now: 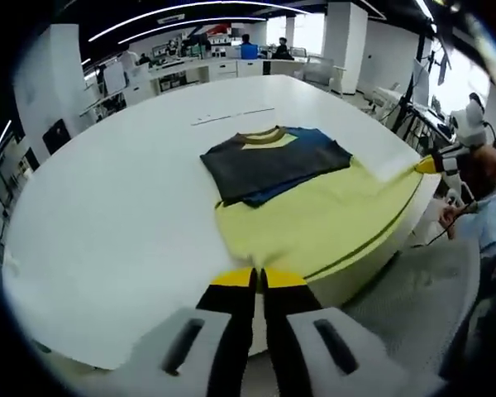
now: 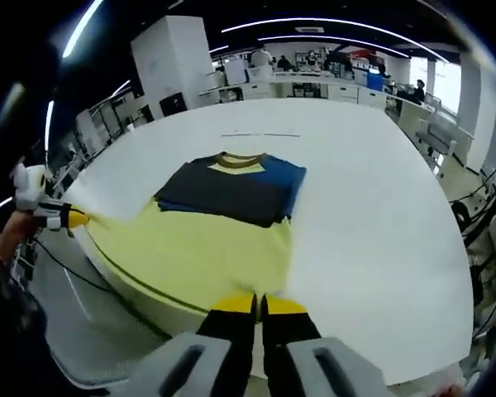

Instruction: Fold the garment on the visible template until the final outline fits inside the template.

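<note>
The garment [image 1: 314,215] lies on the white round table [image 1: 107,215]. Its yellow lower part reaches the near edge, and dark grey and blue panels [image 1: 273,161] are folded over the chest below an olive collar. My left gripper [image 1: 258,277] is shut on one bottom corner of the yellow cloth. It also appears from the side as the left gripper [image 2: 73,217], with the cloth drawn to a point at it. My right gripper [image 2: 258,304] is shut on the other bottom corner of the garment [image 2: 207,248]. A hand holds that right gripper [image 1: 427,165] at the table edge.
A thin line of marks [image 1: 231,116] crosses the table beyond the collar, the same marks [image 2: 260,134] being seen from the other side. Desks, white pillars and people stand at the back of the room. Cables and stands sit on the floor beside the table [image 2: 479,215].
</note>
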A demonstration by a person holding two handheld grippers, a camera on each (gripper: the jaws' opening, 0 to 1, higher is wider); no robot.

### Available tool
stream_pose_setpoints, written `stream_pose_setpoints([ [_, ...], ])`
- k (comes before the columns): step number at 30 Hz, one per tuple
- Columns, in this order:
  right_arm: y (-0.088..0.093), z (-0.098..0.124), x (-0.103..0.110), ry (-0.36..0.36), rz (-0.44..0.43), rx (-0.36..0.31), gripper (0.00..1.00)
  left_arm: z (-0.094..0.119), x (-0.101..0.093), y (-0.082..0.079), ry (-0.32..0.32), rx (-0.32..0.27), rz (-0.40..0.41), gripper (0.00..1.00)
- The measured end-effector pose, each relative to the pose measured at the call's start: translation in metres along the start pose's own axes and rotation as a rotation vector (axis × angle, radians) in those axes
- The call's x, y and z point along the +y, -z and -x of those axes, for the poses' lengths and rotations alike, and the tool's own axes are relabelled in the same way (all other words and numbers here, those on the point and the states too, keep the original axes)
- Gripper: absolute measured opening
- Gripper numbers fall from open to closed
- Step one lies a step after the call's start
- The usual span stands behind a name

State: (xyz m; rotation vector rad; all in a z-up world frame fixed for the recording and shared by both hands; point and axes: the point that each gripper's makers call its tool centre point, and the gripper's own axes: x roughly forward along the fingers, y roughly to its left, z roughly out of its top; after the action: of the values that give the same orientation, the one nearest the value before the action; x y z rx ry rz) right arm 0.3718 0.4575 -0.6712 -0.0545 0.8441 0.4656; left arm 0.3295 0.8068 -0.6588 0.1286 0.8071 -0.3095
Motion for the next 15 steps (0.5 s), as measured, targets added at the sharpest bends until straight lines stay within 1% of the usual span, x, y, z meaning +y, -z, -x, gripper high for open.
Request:
stream_pose_setpoints([
  [5, -0.019, -0.001, -0.004, 0.016, 0.014, -0.034, 0.00, 0.000, 0.005, -0.017, -0.017, -0.038, -0.009, 0.00],
  [7, -0.026, -0.002, -0.005, 0.015, 0.021, -0.045, 0.00, 0.000, 0.009, -0.024, -0.032, -0.057, 0.003, 0.00],
  [11, -0.039, -0.003, -0.007, 0.017, 0.029, -0.069, 0.00, 0.000, 0.013, -0.036, -0.041, -0.079, 0.008, 0.00],
  [15, -0.052, -0.004, -0.007, 0.019, 0.038, -0.090, 0.00, -0.002, 0.018, -0.051, -0.053, -0.103, -0.004, 0.00],
])
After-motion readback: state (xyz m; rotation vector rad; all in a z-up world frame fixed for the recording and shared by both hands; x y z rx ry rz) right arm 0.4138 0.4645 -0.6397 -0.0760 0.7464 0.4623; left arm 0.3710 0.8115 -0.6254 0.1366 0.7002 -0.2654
